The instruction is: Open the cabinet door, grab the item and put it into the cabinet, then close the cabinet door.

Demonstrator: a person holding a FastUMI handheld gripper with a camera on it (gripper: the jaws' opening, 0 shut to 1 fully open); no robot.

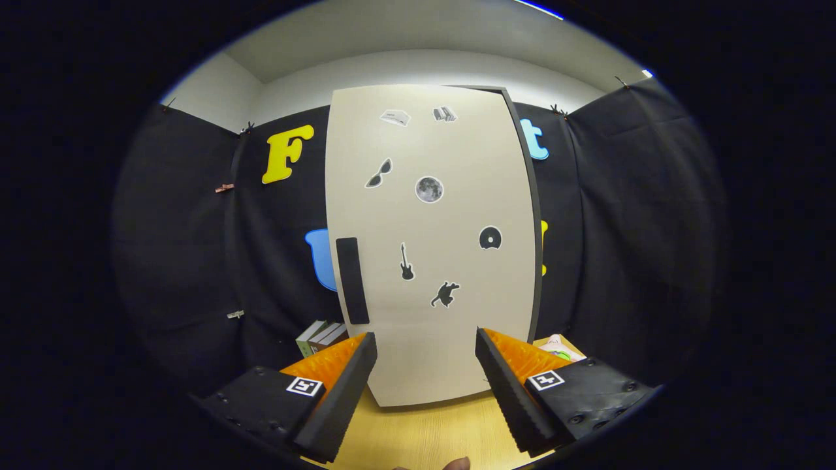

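Where black cloth drapes, wooden tabletop.

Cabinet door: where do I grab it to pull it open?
Grip the dark vertical handle near the cabinet door's left edge, coming straight on with the open gripper shifted left. The upright bar probably suits fingers closing across its width.

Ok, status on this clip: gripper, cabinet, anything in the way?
Gripper open, holding nothing. Cabinet door shut just ahead, black handle beyond the left finger. Nothing between fingers and door.
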